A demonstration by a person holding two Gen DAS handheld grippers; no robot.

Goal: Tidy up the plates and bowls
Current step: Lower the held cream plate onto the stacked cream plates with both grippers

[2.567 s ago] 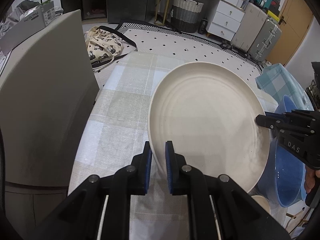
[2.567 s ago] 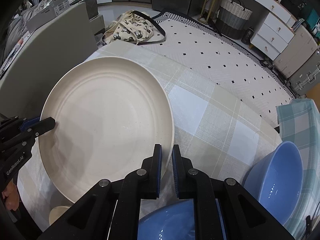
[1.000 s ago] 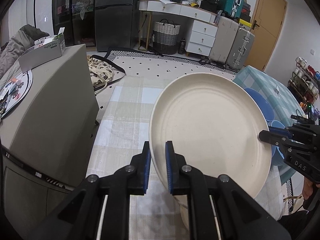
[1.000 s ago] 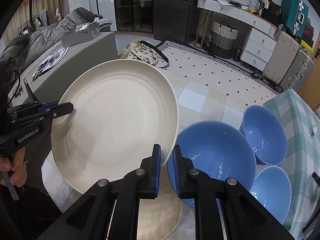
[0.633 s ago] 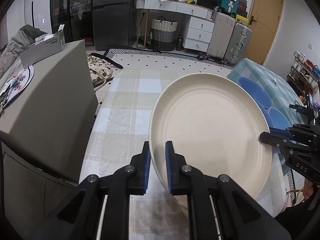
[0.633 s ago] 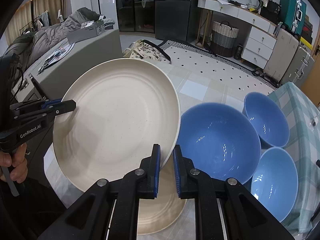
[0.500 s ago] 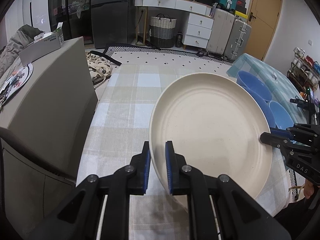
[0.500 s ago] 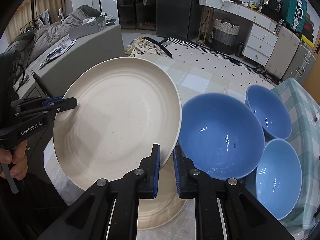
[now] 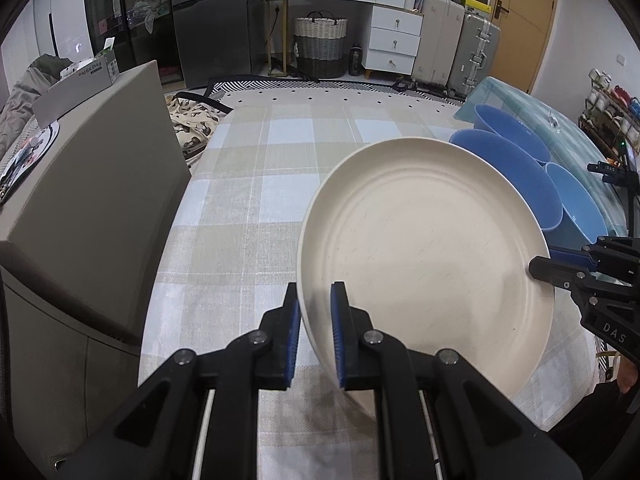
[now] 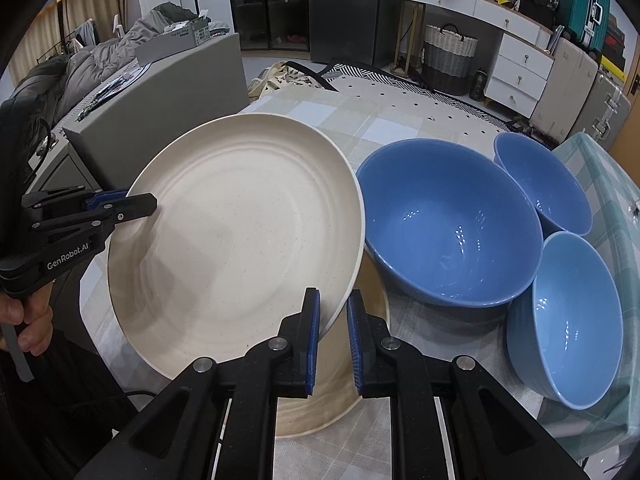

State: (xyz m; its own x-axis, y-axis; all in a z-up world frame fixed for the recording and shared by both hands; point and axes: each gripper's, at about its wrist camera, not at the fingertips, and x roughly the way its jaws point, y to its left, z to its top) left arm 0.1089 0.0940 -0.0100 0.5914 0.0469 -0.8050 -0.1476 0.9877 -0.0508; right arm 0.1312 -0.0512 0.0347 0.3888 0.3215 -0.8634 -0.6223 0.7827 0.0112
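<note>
Two grippers clamp one cream plate (image 10: 240,232) by opposite edges: the left gripper (image 9: 314,336) pinches its near-left rim, the right gripper (image 10: 333,330) its right rim. The plate hangs tilted above a second cream plate (image 10: 352,392) lying on the checked tablecloth (image 9: 248,184). To stack it well, I would level it, centre it over the lower plate, then let go with both together. Three blue bowls (image 10: 448,224) stand just beside, all empty; the held plate is bare too.

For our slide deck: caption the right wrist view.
Both grippers hold a cream plate above another plate, beside three blue bowls.
</note>
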